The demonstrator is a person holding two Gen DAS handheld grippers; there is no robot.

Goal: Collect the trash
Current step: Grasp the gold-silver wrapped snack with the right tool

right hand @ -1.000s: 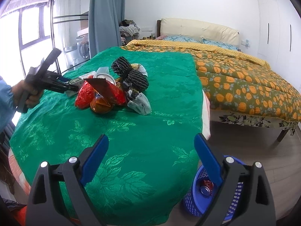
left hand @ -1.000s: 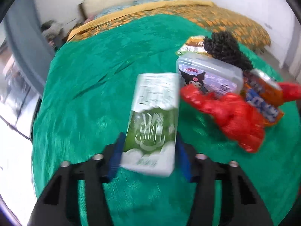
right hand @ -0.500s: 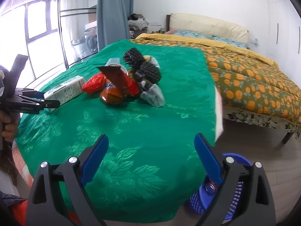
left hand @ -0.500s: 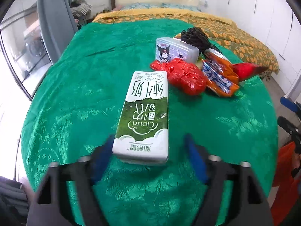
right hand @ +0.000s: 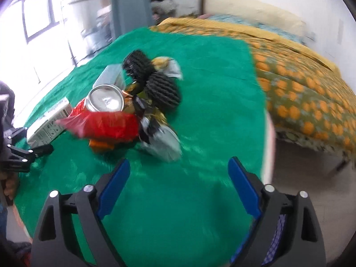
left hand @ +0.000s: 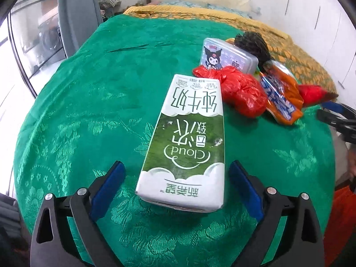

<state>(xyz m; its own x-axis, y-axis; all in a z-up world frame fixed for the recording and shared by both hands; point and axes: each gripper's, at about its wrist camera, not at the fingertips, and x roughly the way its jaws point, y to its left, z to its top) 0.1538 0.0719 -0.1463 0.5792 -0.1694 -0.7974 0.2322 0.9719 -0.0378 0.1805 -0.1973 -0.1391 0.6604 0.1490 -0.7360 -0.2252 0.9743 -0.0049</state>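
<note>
Item one: our left tongs, jaws still spreading apart and already wide. A milk carton lies flat on the green cloth between the two blue pads. We see clear gaps on both sides, so neither pad presses on it. The carton's near end sits level with the pad tips, and the rest stretches away from us towards the heap.

Item two: the heap, just beyond the carton's far end. It holds a crumpled red bag touching the carton's far right corner, a clear plastic box with a cartoon figure behind it, an orange snack wrapper to the right, and a black ribbed bundle at the back.

Item three: our right tongs, wide apart but closing slightly, with nothing between the pads except bare cloth. This view is blurred. The heap lies ahead and a little left of the tongs, not touching them: a tin can, a red wrapper and a silver pouch nearest the tongs.
</note>
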